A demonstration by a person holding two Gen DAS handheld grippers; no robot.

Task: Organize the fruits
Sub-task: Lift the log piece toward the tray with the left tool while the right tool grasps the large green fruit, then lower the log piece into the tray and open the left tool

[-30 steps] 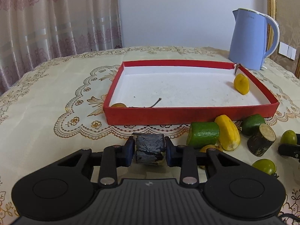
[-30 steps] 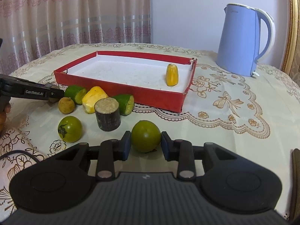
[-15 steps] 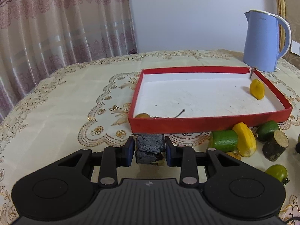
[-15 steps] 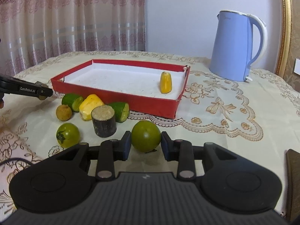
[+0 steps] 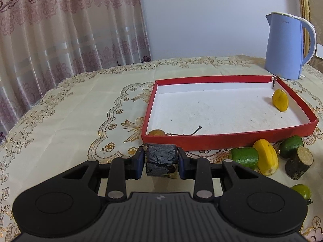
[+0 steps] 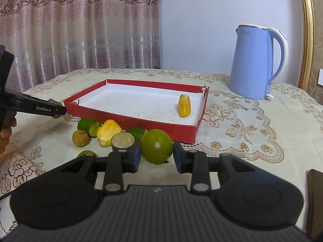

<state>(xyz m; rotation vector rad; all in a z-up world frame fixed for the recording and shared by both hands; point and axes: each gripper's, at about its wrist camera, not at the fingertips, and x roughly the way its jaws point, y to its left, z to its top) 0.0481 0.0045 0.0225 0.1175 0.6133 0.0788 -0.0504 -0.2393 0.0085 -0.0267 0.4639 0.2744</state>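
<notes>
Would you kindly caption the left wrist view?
Left hand-held gripper gripping a dark chunk before the red tray.

Black ribbed gripper [image 5: 162, 162], blue-padded fingers [image 5: 139, 165]

- You're in a home dining room: patterned curtains [image 6: 80, 30] hang behind an embroidered tablecloth [image 5: 80, 109] on the worktop.
- A blue electric kettle [image 6: 254, 64] stands beside a gilded frame [image 6: 307, 30].

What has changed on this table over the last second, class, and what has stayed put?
Both cameras' views shifted. The left gripper still clamps the dark chunk; the right gripper still clamps the green fruit. Nothing was released. The red tray and loose fruit stayed put.
</notes>
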